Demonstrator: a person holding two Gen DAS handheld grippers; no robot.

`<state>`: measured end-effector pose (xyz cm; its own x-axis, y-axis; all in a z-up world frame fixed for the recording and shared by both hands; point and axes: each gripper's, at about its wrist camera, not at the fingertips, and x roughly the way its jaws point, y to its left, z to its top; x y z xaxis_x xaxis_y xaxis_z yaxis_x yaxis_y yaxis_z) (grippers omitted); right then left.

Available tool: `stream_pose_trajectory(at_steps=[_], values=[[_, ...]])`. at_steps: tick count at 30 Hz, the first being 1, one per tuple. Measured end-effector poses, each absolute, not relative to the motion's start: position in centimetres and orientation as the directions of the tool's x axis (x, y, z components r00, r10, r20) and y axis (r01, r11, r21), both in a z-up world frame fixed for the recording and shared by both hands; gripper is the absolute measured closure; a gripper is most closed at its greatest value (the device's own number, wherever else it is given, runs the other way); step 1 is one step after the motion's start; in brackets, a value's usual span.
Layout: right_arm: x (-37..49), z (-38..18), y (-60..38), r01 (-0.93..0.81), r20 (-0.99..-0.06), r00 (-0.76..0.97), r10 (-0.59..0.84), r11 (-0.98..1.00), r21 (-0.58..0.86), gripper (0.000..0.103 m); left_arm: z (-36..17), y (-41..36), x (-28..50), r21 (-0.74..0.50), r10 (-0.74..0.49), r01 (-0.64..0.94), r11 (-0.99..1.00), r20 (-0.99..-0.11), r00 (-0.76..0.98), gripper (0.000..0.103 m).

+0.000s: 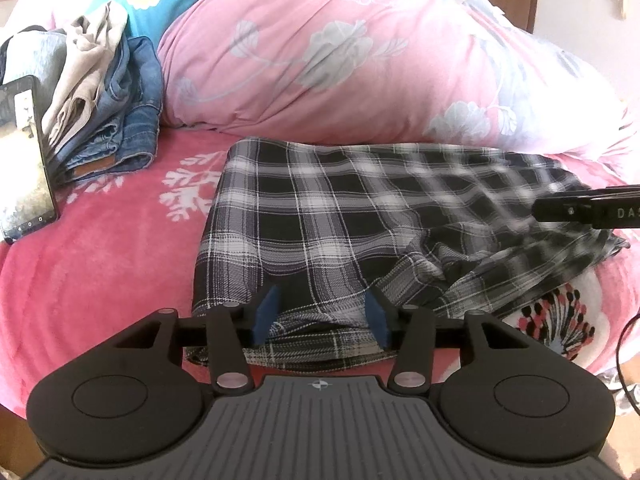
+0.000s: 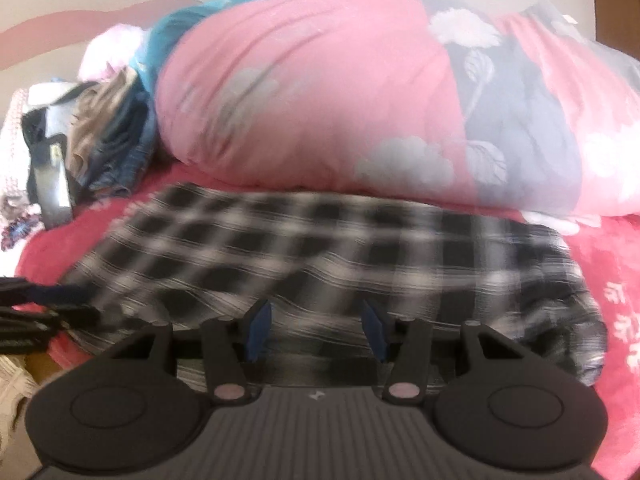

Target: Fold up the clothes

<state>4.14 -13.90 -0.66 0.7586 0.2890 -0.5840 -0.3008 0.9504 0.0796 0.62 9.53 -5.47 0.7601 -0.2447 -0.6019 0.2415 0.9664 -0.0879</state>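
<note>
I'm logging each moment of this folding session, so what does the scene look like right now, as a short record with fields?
surface: pink bedspread
garment being folded: black-and-white plaid garment, laid flat, partly folded
left tool: open, pads either side of the garment's near edge, not pressing it
right tool: open, above the garment's near edge; view blurred
behind garment: pink floral duvet, bunched
pile at left: jeans with a beige garment on top
also at left: phone, leaning upright
</note>
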Motion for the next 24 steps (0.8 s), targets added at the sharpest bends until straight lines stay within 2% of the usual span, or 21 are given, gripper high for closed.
stream_pose_trajectory(at_steps=[13, 19, 24], values=[[4.2, -1.4, -9.9, -0.38, -0.603, 0.714, 0.355, 0.92, 0.093, 0.05, -4.6, 9.6, 0.4, -0.07, -0.231, 0.236, 0.969, -0.592, 0.772, 0.049], [4.3, -2.8, -9.4, -0.371, -0.638, 0.695, 0.333, 0.925, 0.078, 0.05, -5.0, 9.7, 0.4, -0.052, -0.219, 0.237, 0.97, -0.608, 0.763, 0.047], [3.7, -2.3, -9.4, -0.364, -0.619, 0.712, 0.331, 0.928, 0.078, 0.05, -5.0, 9.9, 0.3, -0.046, -0.219, 0.243, 0.969, -0.61, 0.761, 0.046]])
